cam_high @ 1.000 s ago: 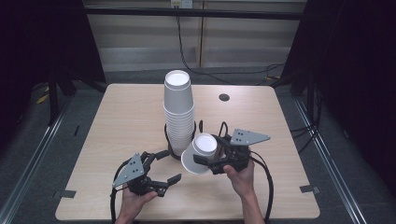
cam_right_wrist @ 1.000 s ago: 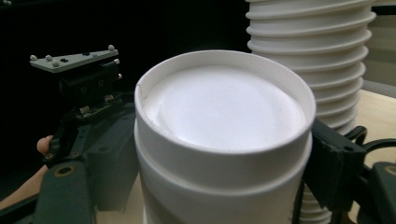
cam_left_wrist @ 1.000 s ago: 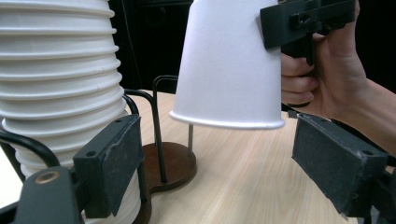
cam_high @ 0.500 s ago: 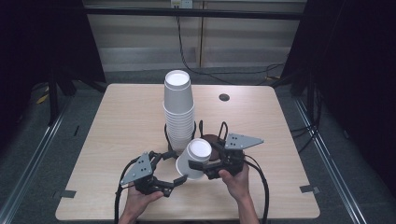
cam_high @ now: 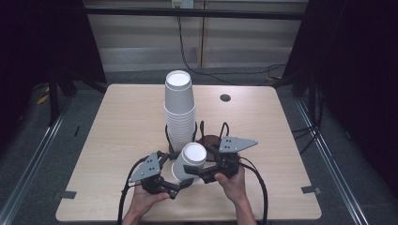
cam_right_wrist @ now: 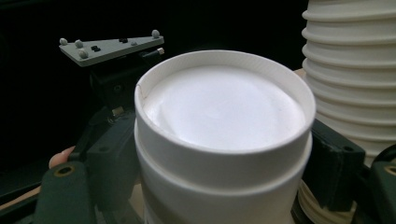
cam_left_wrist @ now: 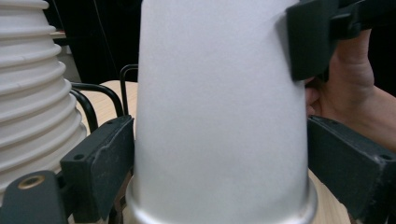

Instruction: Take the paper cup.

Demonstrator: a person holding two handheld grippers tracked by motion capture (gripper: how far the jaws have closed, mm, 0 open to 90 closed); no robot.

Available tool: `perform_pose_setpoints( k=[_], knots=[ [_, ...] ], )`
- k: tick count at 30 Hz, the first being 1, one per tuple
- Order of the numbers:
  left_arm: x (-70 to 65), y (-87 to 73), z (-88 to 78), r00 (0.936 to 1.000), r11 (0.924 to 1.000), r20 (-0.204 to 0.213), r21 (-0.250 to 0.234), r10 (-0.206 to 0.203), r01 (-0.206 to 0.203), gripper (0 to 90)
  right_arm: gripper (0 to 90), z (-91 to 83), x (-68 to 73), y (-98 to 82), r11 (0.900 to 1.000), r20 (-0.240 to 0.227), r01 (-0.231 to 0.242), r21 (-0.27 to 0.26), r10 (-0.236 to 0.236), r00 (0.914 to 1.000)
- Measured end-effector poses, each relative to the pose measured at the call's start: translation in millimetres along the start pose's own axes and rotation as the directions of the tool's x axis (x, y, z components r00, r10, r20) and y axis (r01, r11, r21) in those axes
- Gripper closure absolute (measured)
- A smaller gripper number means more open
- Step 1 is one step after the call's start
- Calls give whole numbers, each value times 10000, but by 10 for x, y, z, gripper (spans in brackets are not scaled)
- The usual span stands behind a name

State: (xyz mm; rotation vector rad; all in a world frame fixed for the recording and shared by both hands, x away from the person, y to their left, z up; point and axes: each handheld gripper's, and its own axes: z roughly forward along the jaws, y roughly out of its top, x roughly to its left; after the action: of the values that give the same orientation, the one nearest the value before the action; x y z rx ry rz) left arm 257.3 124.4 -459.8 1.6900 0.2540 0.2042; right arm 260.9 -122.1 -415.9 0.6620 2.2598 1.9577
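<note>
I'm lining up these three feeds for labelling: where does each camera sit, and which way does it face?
High view: above the person's side, facing forward and down on the table; hands and both grippers show.
Left gripper view: rides the left gripper, facing the upside-down cup; its jaws show.
Right gripper view: rides the right gripper, facing the cup's base; its jaws show.
Shared: the cup and the cup stack.

Overhead view; two close, perhaps facing, cup (cam_left_wrist: 219, 116) views

A white paper cup (cam_high: 188, 161) stands upside down, its flat bottom facing up and its wide rolled rim down on the table (cam_high: 117, 122). It leans a little. It is just in front of the tall stack of white paper cups (cam_high: 179, 110), very close to it.
</note>
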Motion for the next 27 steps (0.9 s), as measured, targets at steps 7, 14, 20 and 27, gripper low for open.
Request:
perform_pose_setpoints(
  k=[7, 14, 20, 27],
  knots=[
    [17, -15, 29, 9997, 10000, 226, -30, -89, 90, 111, 221, 39, 20, -2, 9999, -59, 92, 83, -91, 9999],
    [42, -32, 56, 9983, 9996, 505, -109, -273, 279, 127, 221, 25, 38, 7, 9997, 33, 222, 139, -222, 9997],
    [64, -43, 47, 9971, 9992, 670, 187, -352, 340, 159, 211, 43, 26, -10, 9994, 40, 163, 290, -164, 9999],
    [58, -38, 46, 9972, 9990, 667, 322, -336, 315, 170, 159, 69, 24, -18, 9996, -47, 1, 286, 0, 10000]
  ],
)
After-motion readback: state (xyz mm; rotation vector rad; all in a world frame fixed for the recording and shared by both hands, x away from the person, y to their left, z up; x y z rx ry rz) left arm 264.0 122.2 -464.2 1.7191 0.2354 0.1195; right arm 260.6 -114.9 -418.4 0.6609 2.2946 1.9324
